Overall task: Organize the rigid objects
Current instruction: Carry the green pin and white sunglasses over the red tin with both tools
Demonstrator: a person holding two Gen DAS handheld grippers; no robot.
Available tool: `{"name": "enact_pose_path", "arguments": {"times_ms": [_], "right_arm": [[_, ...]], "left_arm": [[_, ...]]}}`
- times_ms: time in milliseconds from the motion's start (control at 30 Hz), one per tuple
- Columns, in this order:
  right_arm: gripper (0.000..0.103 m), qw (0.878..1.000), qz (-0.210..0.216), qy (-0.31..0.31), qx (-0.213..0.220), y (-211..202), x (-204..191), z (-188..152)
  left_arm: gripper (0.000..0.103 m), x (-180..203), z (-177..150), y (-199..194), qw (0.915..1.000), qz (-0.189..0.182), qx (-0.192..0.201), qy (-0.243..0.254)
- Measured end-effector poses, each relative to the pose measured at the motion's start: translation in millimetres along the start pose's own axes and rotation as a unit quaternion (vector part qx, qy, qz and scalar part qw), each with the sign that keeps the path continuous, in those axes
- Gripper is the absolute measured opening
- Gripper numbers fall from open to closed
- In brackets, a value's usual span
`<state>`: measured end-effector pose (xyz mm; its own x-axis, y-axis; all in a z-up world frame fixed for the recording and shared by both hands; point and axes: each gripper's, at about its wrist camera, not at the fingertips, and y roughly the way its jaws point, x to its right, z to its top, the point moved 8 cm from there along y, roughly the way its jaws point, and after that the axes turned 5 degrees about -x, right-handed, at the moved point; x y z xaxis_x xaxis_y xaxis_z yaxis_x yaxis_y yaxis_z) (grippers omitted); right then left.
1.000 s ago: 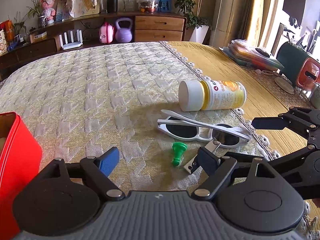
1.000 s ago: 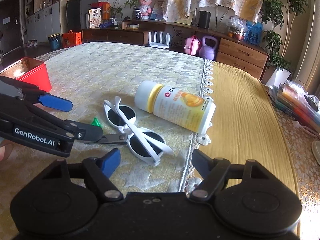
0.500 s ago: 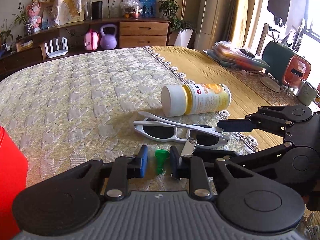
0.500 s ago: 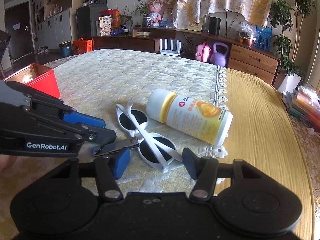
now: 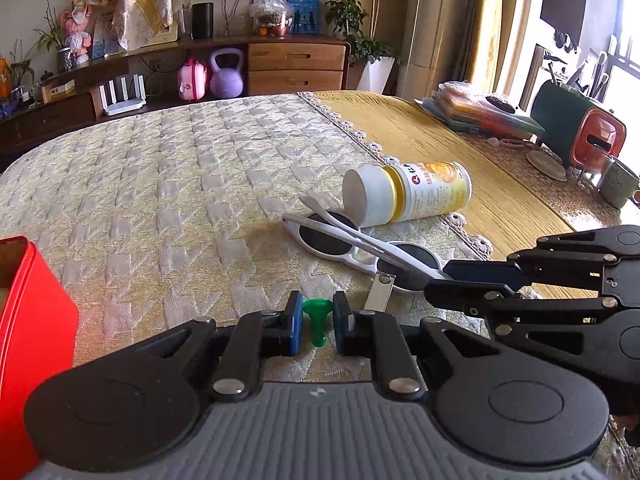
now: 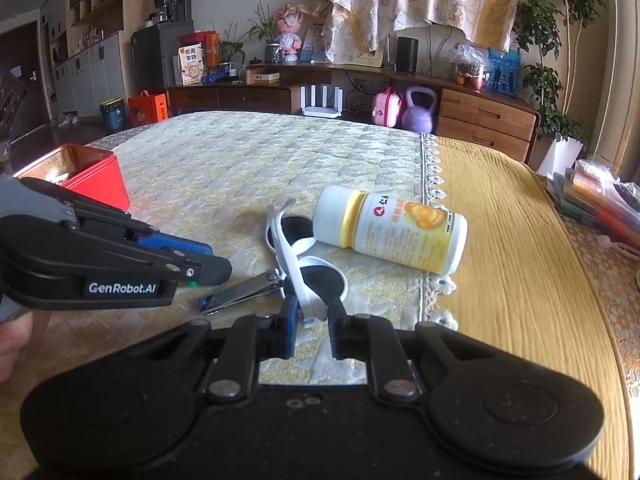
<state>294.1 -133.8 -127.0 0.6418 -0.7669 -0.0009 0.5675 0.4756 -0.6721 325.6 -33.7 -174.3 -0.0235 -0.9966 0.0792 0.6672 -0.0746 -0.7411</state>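
From the left wrist, the left gripper (image 5: 316, 322) pinches a green peg (image 5: 318, 318) just above the quilt (image 5: 180, 184), with a red tin (image 5: 32, 340) at the left edge and the clipper (image 5: 380, 292) just right of its fingers. From the right wrist, the right gripper (image 6: 312, 320) clamps the near end of the white sunglasses (image 6: 304, 256), which lie on the quilt touching the bottle (image 6: 392, 232) on its side, beside the clipper.
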Motion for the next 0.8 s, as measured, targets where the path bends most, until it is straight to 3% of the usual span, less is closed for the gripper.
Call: {"name": "enact_pose_path", "arguments": {"times_ms": [300,800], "right_arm": [[0.012,0.997,-0.017,0.067,0.022,-48,-5,-16],[0.012,0.995,-0.052,0.059,0.055,-109,-31,-3]], "left_arm": [[0.016,-1,-15,-30,0.9998,-0.012,-0.006,-0.015],[0.016,-12,-23,-97,0.999,-0.014,0.001,-0.042]]}}
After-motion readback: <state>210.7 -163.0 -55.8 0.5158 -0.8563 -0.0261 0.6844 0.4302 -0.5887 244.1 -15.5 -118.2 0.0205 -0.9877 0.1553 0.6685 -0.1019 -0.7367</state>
